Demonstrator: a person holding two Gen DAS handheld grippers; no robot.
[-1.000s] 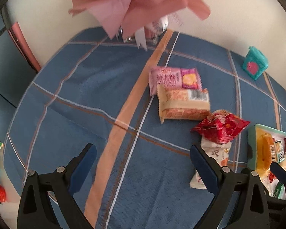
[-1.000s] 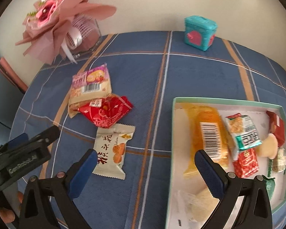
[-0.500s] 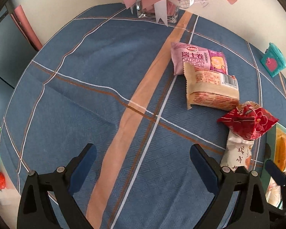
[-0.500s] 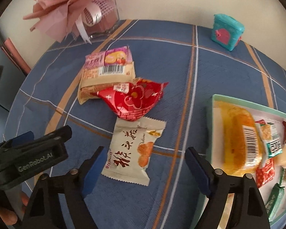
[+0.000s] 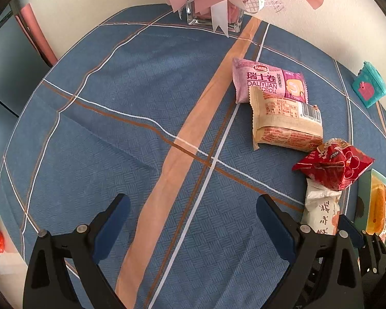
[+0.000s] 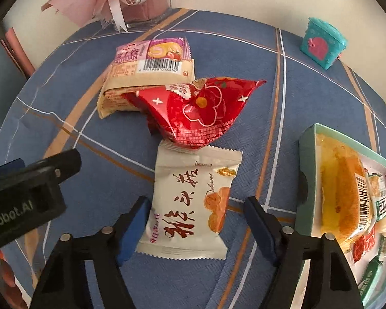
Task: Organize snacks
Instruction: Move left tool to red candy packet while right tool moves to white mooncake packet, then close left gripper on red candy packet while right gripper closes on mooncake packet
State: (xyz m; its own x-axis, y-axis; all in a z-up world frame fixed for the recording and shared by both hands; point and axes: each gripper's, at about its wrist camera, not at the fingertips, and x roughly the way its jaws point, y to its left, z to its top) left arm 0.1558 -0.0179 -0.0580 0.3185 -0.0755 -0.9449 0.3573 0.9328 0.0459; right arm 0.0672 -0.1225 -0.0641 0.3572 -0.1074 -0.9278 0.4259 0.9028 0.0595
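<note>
A white snack packet (image 6: 193, 180) with red lettering lies flat on the blue checked tablecloth. My right gripper (image 6: 196, 200) points down over it with the packet's lower half between its blue pads. The jaws are closing: the left pad is at the packet's edge, and a gap shows at the right pad. A red packet (image 6: 200, 110) overlaps the white one's top edge. Behind it lie a beige packet (image 6: 144, 77) and a pink roll packet (image 6: 151, 50). My left gripper (image 5: 193, 200) stands open over bare cloth, left of the white packet (image 5: 320, 211).
A teal-rimmed tray (image 6: 305, 180) at the right holds a yellow bread packet (image 6: 342, 188) and several small snacks. A teal box (image 6: 321, 42) stands at the back right. A glass vase (image 6: 146, 7) with a pink bouquet is at the back. The left gripper's body (image 6: 25, 200) is close on the left.
My right gripper moved left from over the tray to over the white packet, came lower, and its jaws narrowed. The left gripper sank slightly at first, then stayed still.
</note>
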